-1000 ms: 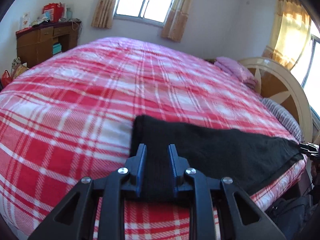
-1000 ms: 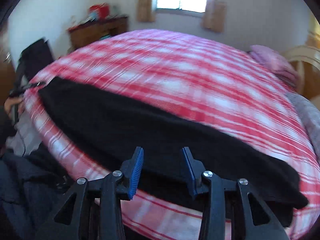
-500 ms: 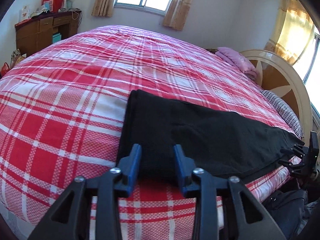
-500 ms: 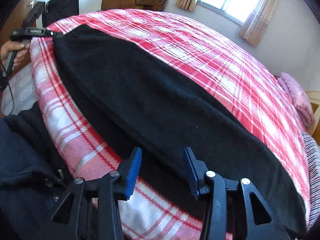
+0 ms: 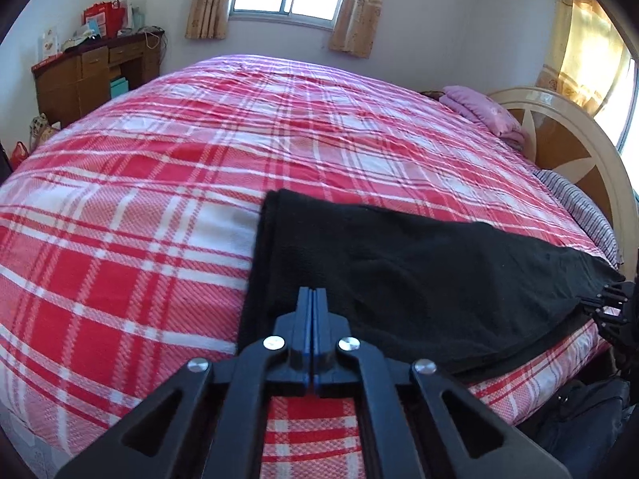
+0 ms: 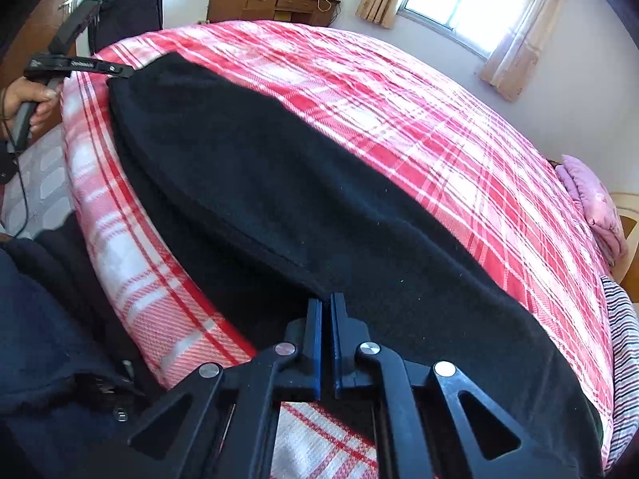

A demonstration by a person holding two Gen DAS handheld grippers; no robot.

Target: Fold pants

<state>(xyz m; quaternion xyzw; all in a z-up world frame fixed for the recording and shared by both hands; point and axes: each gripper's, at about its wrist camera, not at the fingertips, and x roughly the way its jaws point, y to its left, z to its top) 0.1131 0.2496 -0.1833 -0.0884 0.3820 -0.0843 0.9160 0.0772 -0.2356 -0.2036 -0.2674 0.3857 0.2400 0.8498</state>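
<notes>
Left gripper (image 5: pixel 313 293): I hold jaws pinched on one end of the black pants (image 5: pixel 399 275) | Right gripper (image 6: pixel 325 299): jaws nearly together, clamping the opposite end | Pants: stretched flat ahead of both jaws on the plaid bed (image 5: pixel 159 183), taut for a clean fold.

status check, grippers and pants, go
Left gripper shut on black pants at one end. Right gripper shut on the other end. Pants flat along bed edge, nothing blocking.
</notes>
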